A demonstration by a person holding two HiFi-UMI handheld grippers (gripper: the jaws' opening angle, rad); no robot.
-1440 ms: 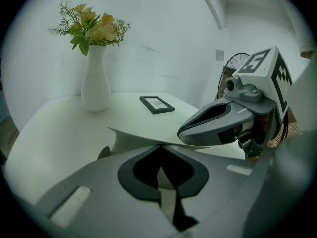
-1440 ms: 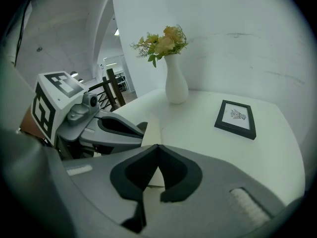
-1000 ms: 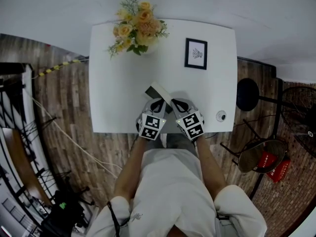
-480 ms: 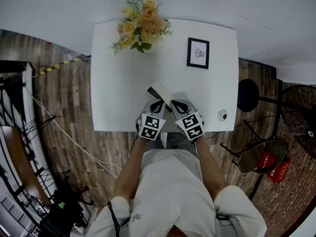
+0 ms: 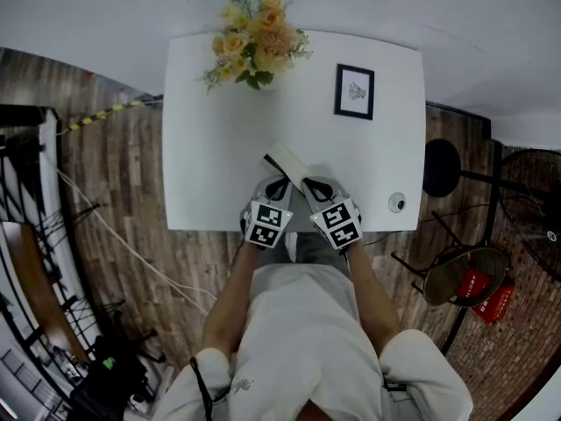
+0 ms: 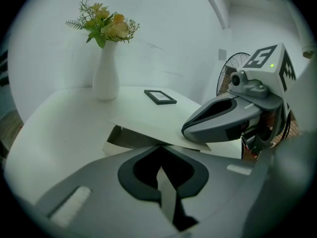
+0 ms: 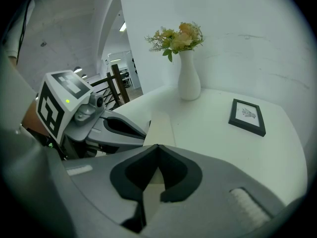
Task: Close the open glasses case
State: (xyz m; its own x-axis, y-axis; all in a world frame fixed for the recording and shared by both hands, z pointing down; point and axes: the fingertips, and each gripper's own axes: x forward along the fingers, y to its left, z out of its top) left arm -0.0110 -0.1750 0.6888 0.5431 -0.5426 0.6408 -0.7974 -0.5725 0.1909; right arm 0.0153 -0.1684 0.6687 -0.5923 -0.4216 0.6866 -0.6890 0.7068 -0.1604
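The glasses case (image 5: 286,160) lies open near the front edge of the white table (image 5: 210,147). Its cream lid (image 6: 148,125) stands tilted over a dark base (image 6: 117,139). Both grippers sit at the case's near end. My left gripper (image 5: 279,185) is on the left with its jaws meeting at the tip (image 6: 159,147), just under the lid's edge. My right gripper (image 5: 310,185) is beside it, jaws also closed (image 7: 157,147), pointing along the lid (image 7: 159,125). Neither holds anything that I can see. Each gripper shows in the other's view: the right gripper (image 6: 225,117) and the left gripper (image 7: 116,128).
A white vase of yellow flowers (image 5: 254,46) stands at the table's back left. A black picture frame (image 5: 354,91) lies at the back right. A small round object (image 5: 397,203) sits near the front right corner. A black stool (image 5: 440,167) and a fan (image 5: 530,213) stand to the right.
The head view has drifted slightly. Both grippers and the case hold the same places, and the lid stands as before.
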